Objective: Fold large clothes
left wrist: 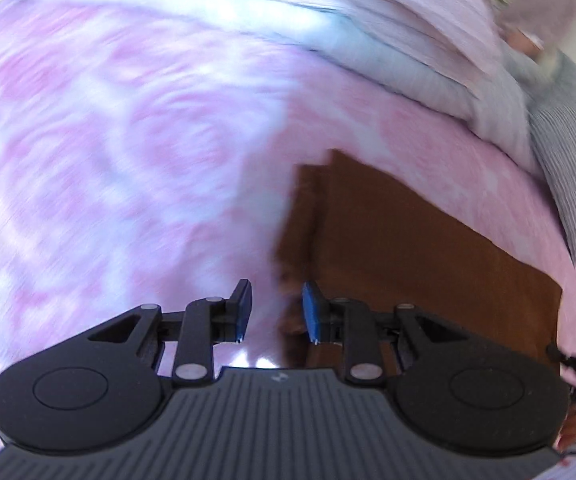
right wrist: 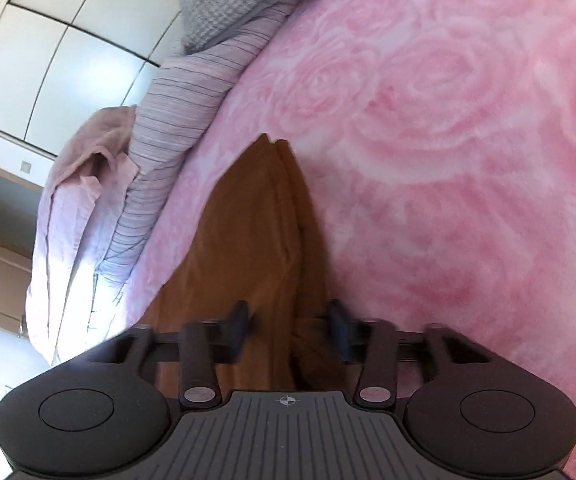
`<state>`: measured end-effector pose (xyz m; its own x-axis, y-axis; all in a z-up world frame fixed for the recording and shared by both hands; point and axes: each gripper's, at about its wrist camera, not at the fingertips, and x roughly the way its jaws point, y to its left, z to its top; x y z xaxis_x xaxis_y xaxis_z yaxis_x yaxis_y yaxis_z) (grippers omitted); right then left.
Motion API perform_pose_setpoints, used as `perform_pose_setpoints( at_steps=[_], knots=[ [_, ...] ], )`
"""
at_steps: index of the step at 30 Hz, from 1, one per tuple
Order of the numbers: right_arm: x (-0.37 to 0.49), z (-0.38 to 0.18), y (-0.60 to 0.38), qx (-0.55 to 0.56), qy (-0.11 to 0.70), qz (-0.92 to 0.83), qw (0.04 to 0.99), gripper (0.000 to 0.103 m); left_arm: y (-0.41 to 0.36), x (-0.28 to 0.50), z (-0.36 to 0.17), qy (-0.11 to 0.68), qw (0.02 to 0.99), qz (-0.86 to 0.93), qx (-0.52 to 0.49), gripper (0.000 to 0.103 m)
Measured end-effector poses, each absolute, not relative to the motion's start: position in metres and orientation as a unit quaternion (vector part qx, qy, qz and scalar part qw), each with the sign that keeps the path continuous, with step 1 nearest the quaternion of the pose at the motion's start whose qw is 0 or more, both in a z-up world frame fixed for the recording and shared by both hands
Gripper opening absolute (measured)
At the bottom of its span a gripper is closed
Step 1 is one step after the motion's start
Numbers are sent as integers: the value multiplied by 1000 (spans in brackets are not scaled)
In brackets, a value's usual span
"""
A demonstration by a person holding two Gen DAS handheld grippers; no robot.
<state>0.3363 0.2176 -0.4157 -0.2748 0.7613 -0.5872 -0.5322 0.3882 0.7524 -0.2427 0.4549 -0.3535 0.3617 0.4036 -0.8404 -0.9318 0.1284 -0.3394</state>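
On the pink rose-print blanket (right wrist: 447,120) lies the brown garment (right wrist: 248,220), already folded into a long narrow strip. Key relation: in the right wrist view its long axis runs straight away from the right gripper (right wrist: 289,328), near end under the tongs, far end tapering to a point toward the striped bedding (right wrist: 184,92) at the bed's left edge. That gripper straddles the near end: cloth sits between the two fingers, w/ a bunched fold close to the right-hand one, but gaps show on both sides, so the jaws stand apart and aren't pinching yet; no earlier view to compare. Left wrist view is badly motion-blurred. The left gripper (left wrist: 276,312) has its blue pads (left wrist: 311,312) apart w/ a modest gap; the garment (left wrist: 407,248) lies mostly to the right and beyond, its left edge brushing the right-hand pad. Some brown shows in the gap near that pad, but I can't tell whether it's caught or just behind, prob. not clamped. Judgement: the right hand is the better placed one, centred on the strip's end and lined up w/ its length; the left sits off the strip's side edge. Next fold likely means taking this near end and carrying it along the axis toward the far tip, so the grab must catch all layers.
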Motion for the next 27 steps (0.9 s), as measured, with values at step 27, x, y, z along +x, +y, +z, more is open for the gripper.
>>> perform_pose_setpoints(
  at_steps=[27],
  knots=[
    [-106,-336,395,-477,187,552,658,19,440,-334,-358,289,672,497,-467,23]
  ],
)
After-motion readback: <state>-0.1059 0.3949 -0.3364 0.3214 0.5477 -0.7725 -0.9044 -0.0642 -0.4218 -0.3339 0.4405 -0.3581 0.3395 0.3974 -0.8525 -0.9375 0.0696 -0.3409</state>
